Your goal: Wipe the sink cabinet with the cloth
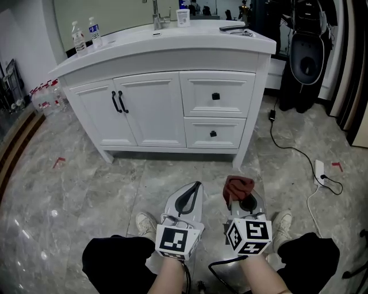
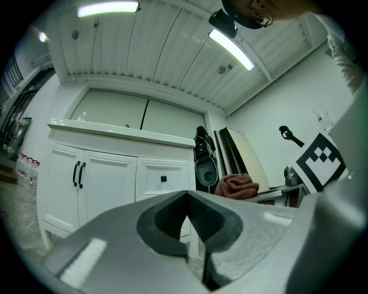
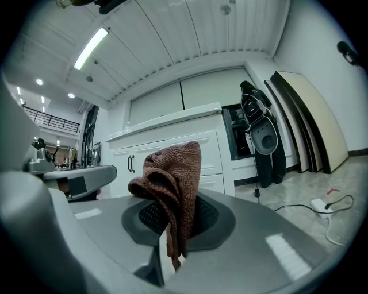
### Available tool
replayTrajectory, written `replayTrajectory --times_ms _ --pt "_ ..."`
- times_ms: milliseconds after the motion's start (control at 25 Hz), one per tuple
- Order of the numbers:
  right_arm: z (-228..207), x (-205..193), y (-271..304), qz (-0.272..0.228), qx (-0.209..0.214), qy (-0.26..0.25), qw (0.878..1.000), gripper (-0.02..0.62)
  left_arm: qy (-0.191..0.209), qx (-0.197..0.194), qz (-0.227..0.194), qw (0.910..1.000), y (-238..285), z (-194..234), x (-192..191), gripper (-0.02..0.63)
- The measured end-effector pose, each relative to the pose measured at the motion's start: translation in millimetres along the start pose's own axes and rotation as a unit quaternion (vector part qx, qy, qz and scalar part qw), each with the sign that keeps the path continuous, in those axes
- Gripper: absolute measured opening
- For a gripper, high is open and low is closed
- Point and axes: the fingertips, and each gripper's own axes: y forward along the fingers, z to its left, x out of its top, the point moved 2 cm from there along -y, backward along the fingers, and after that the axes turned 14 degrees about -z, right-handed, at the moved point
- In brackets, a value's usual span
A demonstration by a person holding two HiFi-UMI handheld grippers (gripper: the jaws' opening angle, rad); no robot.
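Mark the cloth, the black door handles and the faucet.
cloth [image 3: 175, 184]: right gripper view, its bunched upper fold.
black door handles [image 1: 121, 101]: head view, right handle's bar.
faucet [image 1: 155, 14]: head view, its upright stem.

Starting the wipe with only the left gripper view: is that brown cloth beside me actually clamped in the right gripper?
Observer: Yes. The right gripper is shut on the cloth; a bunched end stands up above the jaws.
Operator: Anything low down to my right that I can't see?
Observer: A white power strip with a black cord lies on the floor, to the right of the sink cabinet.
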Motion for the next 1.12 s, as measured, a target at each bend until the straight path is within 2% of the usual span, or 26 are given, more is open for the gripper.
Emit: replayTrajectory --times_ms 240,440,920,1120 --pt "-7.6 -23.4 53.0 0.019 -0.01 0.036 0.999 0.078 -0.02 0.01 0.014 0.9997 34.3 24.7 -36.0 0.001" --pt "-10.5 -32.6 100.3 0.02 -0.003 0.03 0.999 0.078 -0.022 0.022 0.018 0.9994 64.8 56.0 -52.8 0.001" --pt "-1.5 -20.0 240.2 -0.013 0.05 0.014 0.999 0.078 0.02 0.019 0.007 0.9996 157.7 137.4 -70.3 0.001" --pt "13.4 -7.5 294.0 -0.031 0.074 0.002 0.997 0.078 0.039 -0.003 0.001 0.9992 192.1 162.4 -72.4 0.001"
